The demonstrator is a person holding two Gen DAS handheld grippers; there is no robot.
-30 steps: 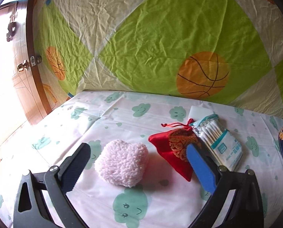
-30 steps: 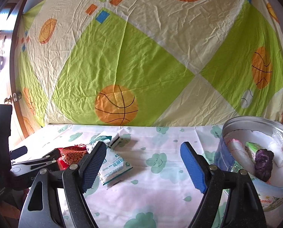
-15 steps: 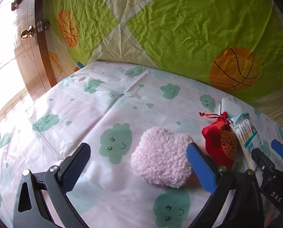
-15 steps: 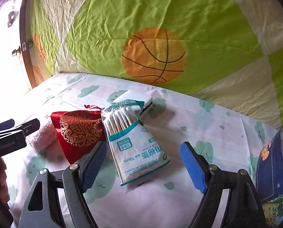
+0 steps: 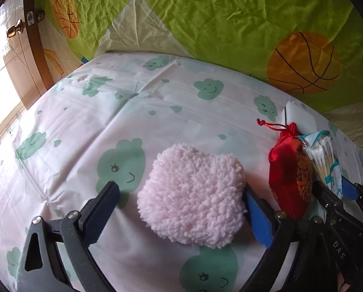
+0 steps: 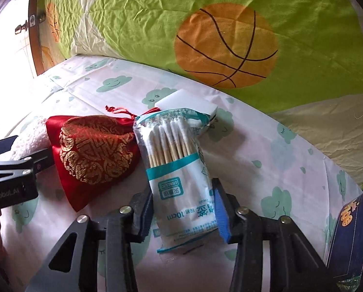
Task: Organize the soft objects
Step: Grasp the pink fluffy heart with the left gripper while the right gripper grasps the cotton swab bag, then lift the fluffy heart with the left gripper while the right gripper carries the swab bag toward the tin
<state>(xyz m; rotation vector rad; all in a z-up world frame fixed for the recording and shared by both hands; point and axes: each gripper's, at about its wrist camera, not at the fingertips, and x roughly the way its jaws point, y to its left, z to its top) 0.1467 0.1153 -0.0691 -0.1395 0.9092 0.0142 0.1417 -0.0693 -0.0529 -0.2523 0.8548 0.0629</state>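
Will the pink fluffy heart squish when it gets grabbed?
Probably: the pink fluffy heart looks plush and puffy, so it should squash between the left hand-held gripper fingers. It likely weighs little. Its flat shape shouldn't roll.

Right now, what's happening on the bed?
A person works two handheld grippers over the cloud-print sheet. The left gripper straddles the pink fluffy heart cushion; its jaws have just been closing, one pad at the cushion's edge, the other still clear. The right gripper has the cotton swab pack between jaws that have just been closing, pads at the pack's sides. The red drawstring pouch lies untouched between them.
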